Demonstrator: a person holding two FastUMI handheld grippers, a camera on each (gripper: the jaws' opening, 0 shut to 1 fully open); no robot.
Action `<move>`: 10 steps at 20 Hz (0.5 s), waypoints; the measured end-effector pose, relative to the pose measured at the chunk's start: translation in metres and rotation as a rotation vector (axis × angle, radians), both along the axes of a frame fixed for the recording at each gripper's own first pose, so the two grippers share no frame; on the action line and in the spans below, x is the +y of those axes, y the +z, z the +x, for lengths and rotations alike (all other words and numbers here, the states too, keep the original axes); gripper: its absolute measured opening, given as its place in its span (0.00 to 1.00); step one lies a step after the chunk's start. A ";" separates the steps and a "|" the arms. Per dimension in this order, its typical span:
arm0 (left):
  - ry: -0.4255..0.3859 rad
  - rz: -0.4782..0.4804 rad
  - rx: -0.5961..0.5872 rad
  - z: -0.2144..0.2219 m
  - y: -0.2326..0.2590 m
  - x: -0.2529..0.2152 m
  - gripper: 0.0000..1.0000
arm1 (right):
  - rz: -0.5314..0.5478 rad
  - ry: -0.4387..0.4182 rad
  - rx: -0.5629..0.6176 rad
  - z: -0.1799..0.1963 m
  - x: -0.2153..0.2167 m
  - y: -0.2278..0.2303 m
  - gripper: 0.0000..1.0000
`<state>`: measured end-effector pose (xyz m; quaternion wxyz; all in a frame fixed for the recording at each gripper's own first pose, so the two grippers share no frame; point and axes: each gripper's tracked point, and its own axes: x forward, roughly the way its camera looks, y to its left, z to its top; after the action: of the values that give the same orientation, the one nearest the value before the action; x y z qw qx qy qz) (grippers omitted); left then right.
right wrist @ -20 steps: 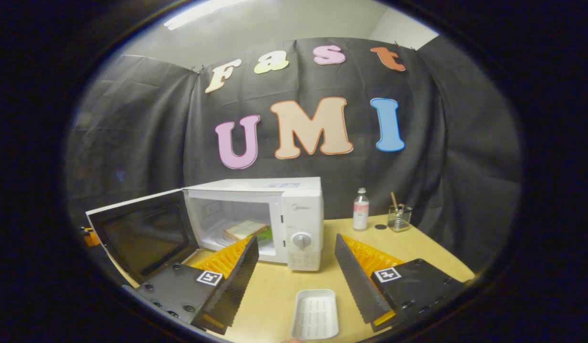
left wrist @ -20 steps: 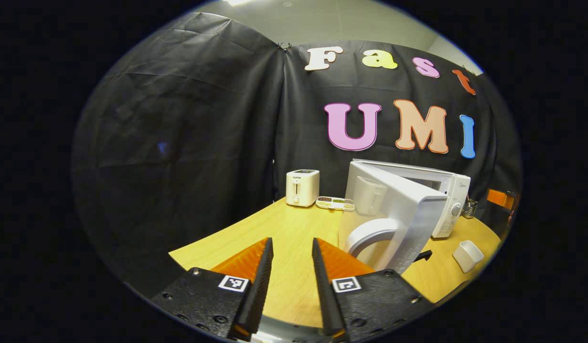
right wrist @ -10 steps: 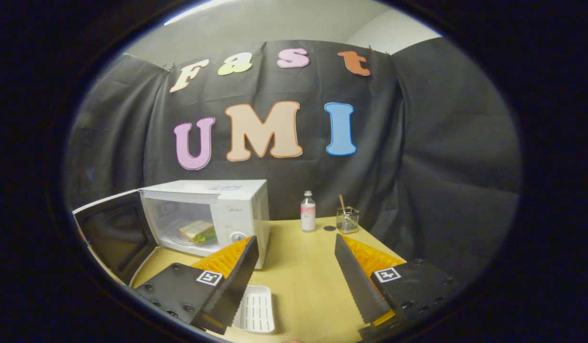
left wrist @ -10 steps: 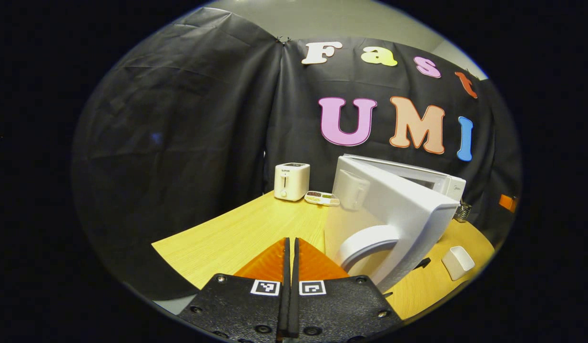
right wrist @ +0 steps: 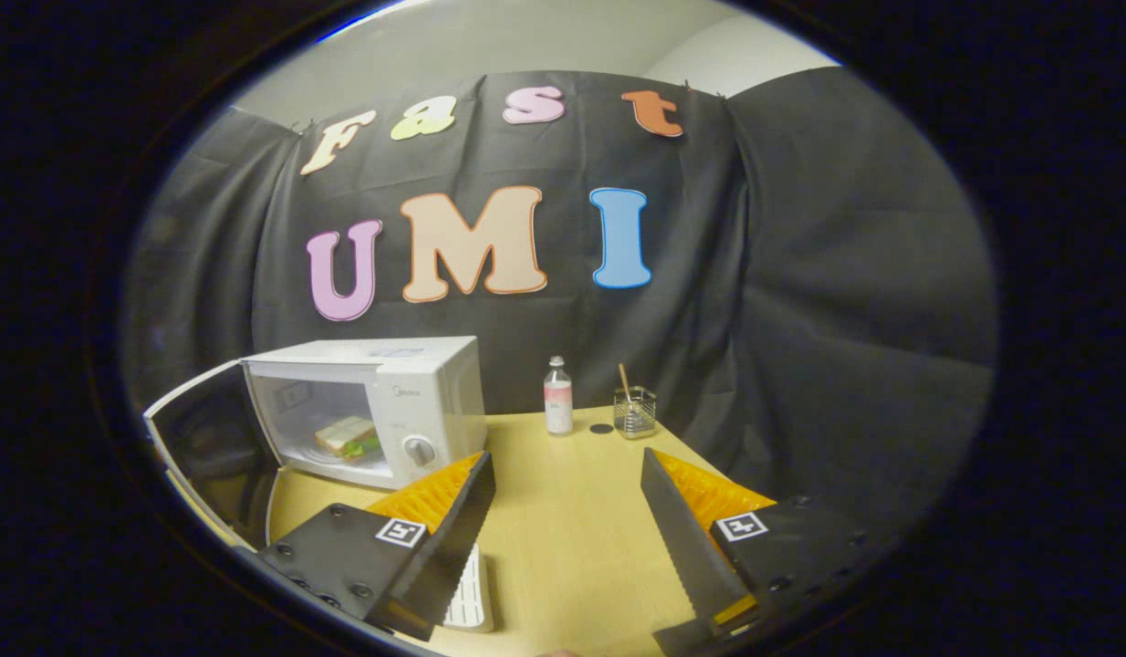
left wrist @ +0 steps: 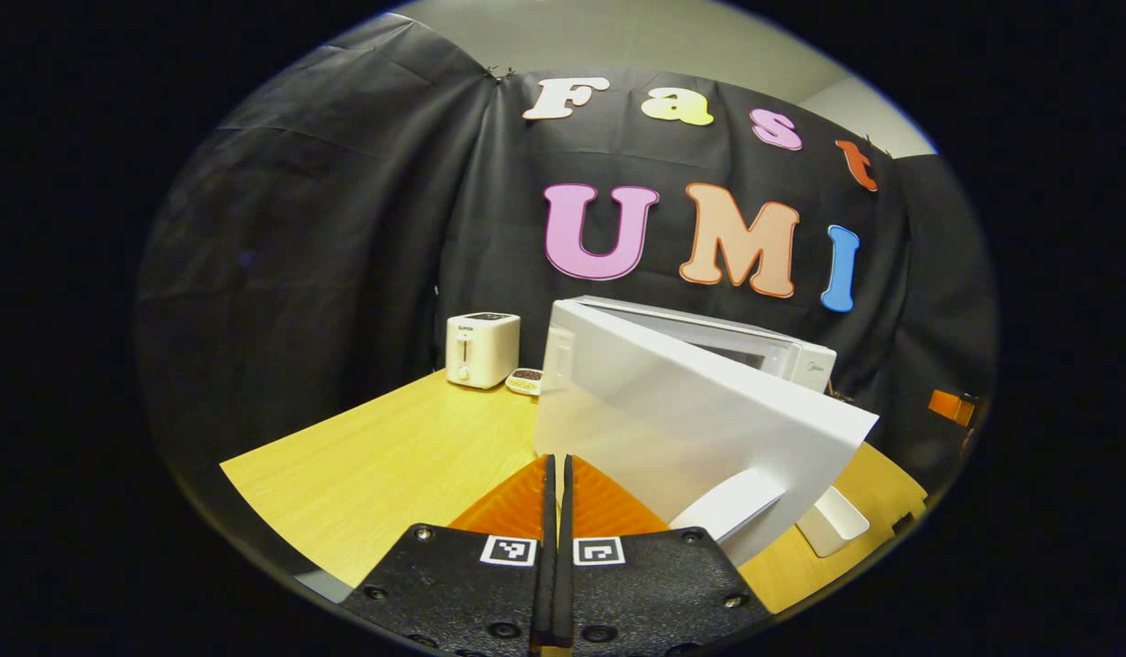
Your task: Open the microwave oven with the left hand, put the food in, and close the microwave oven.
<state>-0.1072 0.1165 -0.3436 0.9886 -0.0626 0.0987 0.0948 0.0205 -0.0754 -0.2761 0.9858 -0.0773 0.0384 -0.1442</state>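
The white microwave (right wrist: 408, 383) stands on the wooden table (right wrist: 572, 511) with its door (right wrist: 203, 447) swung open. A sandwich (right wrist: 347, 438) lies inside on the turntable. My right gripper (right wrist: 568, 456) is open and holds nothing, well back and to the right of the oven. In the left gripper view the door's white outer face (left wrist: 682, 420) is close ahead, its curved handle (left wrist: 727, 506) low on it. My left gripper (left wrist: 556, 461) is shut on nothing, its tips just short of the door's lower left corner; I cannot tell whether they touch it.
A white toaster (left wrist: 481, 349) and a small dish (left wrist: 526, 380) stand at the back left of the table. A white tray (right wrist: 472, 593) lies near the front, partly behind my right gripper's left finger. A bottle (right wrist: 557, 408) and a glass holder (right wrist: 633, 412) stand at the back.
My left gripper has shut its fingers and come closer to the door's outer face. My right gripper has drawn back and to the right, away from the oven.
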 end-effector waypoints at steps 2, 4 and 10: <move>-0.039 0.010 0.012 0.011 -0.004 -0.017 0.01 | -0.001 -0.003 0.017 0.001 -0.005 -0.006 0.99; -0.078 0.015 0.013 0.022 -0.004 -0.033 0.01 | 0.001 -0.003 0.037 0.003 -0.009 -0.012 0.99; -0.154 -0.024 0.005 0.054 -0.005 -0.074 0.01 | 0.005 -0.006 0.079 0.006 -0.018 -0.024 0.99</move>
<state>-0.0535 0.0421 -0.3482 0.9919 -0.0662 0.1068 0.0176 0.0263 -0.0937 -0.2999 0.9832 -0.0805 0.0780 -0.1439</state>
